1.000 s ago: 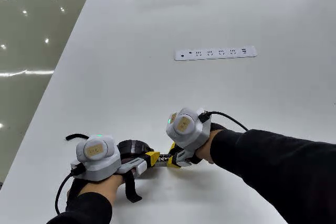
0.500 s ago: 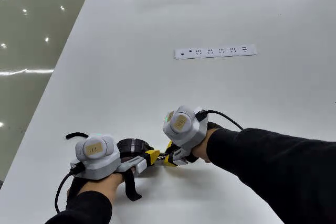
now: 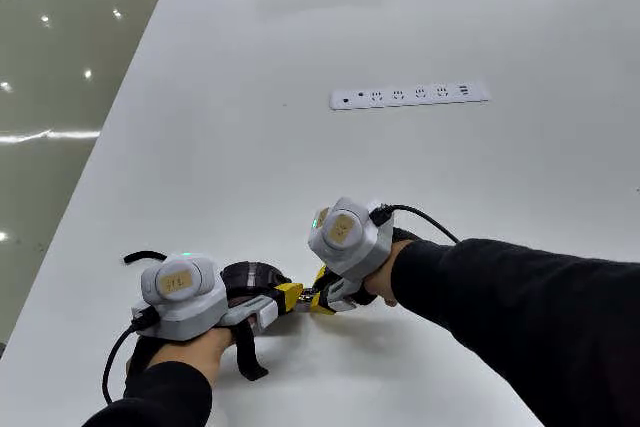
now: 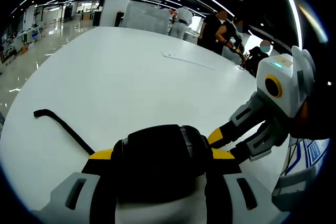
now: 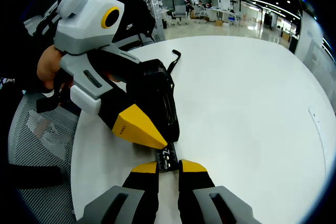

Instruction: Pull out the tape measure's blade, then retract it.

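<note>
The black tape measure (image 4: pixel 157 166) sits on the white table (image 3: pixel 300 147), clamped between the yellow-tipped jaws of my left gripper (image 4: pixel 163 153). In the head view its round case (image 3: pixel 248 277) lies by the left gripper (image 3: pixel 285 299), close to the table's near-left edge. My right gripper (image 5: pixel 168 167) is shut on the tip of the blade (image 5: pixel 165 157), of which a very short dark numbered length shows outside the case (image 5: pixel 157 98). The two grippers nearly touch tip to tip, with the right gripper (image 3: pixel 322 302) just right of the left one.
A white power strip (image 3: pixel 410 95) lies far across the table. A black strap (image 4: pixel 63 127) trails from the tape measure toward the table's left edge (image 3: pixel 90 197). Several people stand beyond the table's far end (image 4: pixel 220 24). Shiny floor lies past the left edge.
The right gripper has edged slightly leftward, toward the left gripper. Both grips are unchanged, and the blade is still barely out.
</note>
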Action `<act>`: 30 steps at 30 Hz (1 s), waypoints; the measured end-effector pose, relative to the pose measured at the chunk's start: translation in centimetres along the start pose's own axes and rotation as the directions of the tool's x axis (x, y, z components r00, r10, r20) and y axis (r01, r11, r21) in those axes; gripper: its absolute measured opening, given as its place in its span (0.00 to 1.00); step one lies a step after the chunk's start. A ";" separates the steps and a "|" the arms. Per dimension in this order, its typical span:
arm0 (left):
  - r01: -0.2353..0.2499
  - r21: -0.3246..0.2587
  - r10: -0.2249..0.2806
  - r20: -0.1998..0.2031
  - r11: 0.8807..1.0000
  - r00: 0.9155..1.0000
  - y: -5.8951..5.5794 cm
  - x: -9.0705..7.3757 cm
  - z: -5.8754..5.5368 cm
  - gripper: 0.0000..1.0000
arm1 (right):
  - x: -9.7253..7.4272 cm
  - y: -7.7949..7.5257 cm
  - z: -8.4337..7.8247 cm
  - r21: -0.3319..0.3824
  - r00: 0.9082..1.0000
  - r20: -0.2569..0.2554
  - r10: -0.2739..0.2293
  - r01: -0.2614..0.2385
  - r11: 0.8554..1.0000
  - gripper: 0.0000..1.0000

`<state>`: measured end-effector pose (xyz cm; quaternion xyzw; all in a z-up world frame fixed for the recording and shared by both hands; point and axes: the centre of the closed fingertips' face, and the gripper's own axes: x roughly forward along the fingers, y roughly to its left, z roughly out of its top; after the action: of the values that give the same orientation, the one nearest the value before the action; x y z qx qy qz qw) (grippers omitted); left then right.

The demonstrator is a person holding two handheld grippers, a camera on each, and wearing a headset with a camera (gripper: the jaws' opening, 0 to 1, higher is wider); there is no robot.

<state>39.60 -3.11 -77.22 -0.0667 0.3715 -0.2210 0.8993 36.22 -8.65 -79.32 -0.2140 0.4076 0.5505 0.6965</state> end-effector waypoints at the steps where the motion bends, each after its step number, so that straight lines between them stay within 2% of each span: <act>1: 0.000 -0.001 0.000 0.000 1.000 1.000 0.0 0.0 0.0 0.63 | 0.0 0.0 0.0 -0.001 1.000 0.002 0.000 0.000 1.000 0.09; 15: 0.000 0.000 0.000 0.002 1.000 1.000 0.1 0.0 0.0 0.63 | 0.5 0.0 0.5 -0.038 1.000 -0.004 0.011 -0.011 0.999 0.09; 30: -0.001 -0.001 0.001 0.005 1.000 1.000 0.1 0.0 0.0 0.63 | 0.7 0.1 0.9 -0.045 1.000 -0.004 0.016 -0.017 0.999 0.09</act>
<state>39.62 -3.06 -77.28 -0.0678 0.3694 -0.2204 0.9002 36.49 -7.61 -79.35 -0.2271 0.3981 0.5648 0.6863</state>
